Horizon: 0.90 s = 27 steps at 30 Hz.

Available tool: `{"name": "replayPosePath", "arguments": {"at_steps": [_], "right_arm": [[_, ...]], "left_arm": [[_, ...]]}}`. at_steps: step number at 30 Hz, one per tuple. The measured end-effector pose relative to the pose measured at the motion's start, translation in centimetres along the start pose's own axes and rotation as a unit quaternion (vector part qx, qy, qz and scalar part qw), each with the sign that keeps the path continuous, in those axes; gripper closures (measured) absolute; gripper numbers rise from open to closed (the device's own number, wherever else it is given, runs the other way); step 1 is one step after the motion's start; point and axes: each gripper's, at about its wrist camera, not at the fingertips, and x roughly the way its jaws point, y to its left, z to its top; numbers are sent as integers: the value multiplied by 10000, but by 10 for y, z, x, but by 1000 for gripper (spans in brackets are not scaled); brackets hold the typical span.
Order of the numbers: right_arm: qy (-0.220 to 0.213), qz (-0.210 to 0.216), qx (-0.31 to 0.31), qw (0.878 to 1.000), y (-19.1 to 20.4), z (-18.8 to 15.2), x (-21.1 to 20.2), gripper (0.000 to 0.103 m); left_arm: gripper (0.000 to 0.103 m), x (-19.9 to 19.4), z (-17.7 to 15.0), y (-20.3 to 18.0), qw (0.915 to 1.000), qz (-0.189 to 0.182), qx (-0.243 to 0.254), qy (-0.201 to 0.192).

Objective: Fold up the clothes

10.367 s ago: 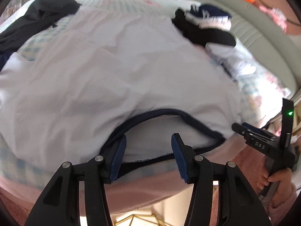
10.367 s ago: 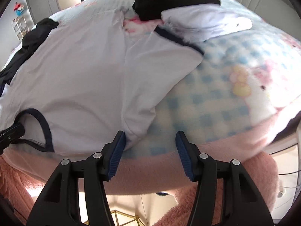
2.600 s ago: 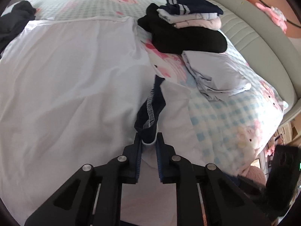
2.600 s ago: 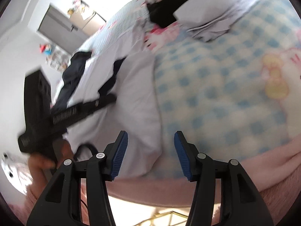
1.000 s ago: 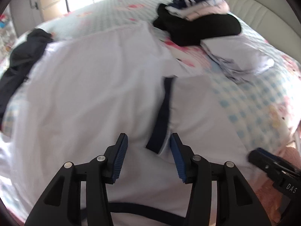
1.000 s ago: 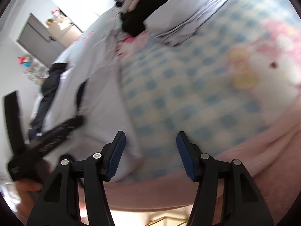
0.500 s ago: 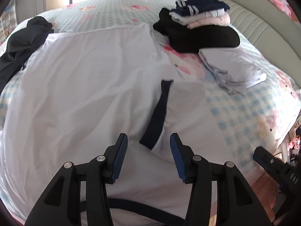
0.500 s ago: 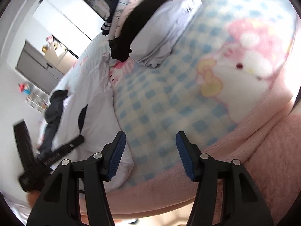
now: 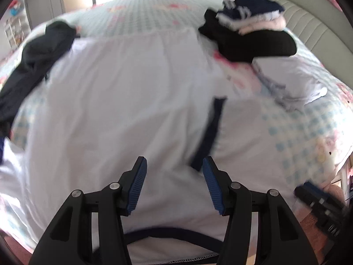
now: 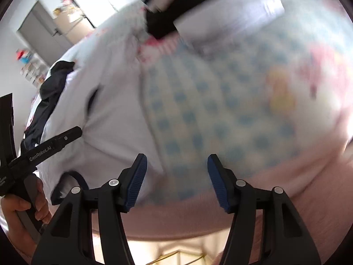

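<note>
A white T-shirt (image 9: pixel 123 101) with navy trim lies spread on the bed, its right sleeve folded inward so the navy cuff (image 9: pixel 209 132) runs down the shirt. The navy collar (image 9: pixel 167 231) is at the near edge. My left gripper (image 9: pixel 173 165) hovers above the shirt near the cuff's lower end, its jaws opening with nothing between them. My right gripper (image 10: pixel 175 163) stands open over the checked bedspread (image 10: pixel 220 114) beside the shirt's right edge (image 10: pixel 114 119), holding nothing. The left gripper's body (image 10: pixel 44 148) and a hand (image 10: pixel 15 209) show in the right wrist view.
A stack of folded clothes (image 9: pixel 249 35) with a black garment and a folded white one (image 9: pixel 289 77) sits at the right of the bed. A dark garment (image 9: pixel 33 61) lies bunched at the left. The padded headboard (image 9: pixel 308 22) runs along the right; a pink blanket edge (image 10: pixel 198 216) hangs in front.
My left gripper's jaws have widened and it has pulled back slightly from the folded sleeve. My right gripper has swung and rolled, so its view turned back over the bedspread toward the shirt.
</note>
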Motion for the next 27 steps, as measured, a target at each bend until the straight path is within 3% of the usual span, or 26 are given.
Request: {"name": "replayPosePath", "arguments": {"at_steps": [3,8,9,14,18,22,24,27], "right_arm": [[-247,-81,-605,9978,19,34,0,41],[-146,223,-1188,9926,42,79,44,41],[-57,306,-1247,9917,45,84,58,42],[225,170,-827,9962,27,87,97,44],[-45,1051,-202,9942,8,94,79,43],[-218,754,-146,9968,5,98,82,43],[-57,673,-145,9976,4,97,93,43],[31,547,-260,9982,7,97,103,43]], "left_arm": [[48,2,8,-2,9999,-43,-12,-118],[48,28,3,-9,9994,99,169,283],[48,32,0,-11,9986,274,251,373],[48,25,2,10,9994,200,-159,246],[48,17,20,6,9996,-159,-206,-125],[48,35,38,-20,9982,-566,135,-166],[48,47,45,-30,9968,-726,318,-85],[48,61,44,-41,9977,-337,587,18]]}}
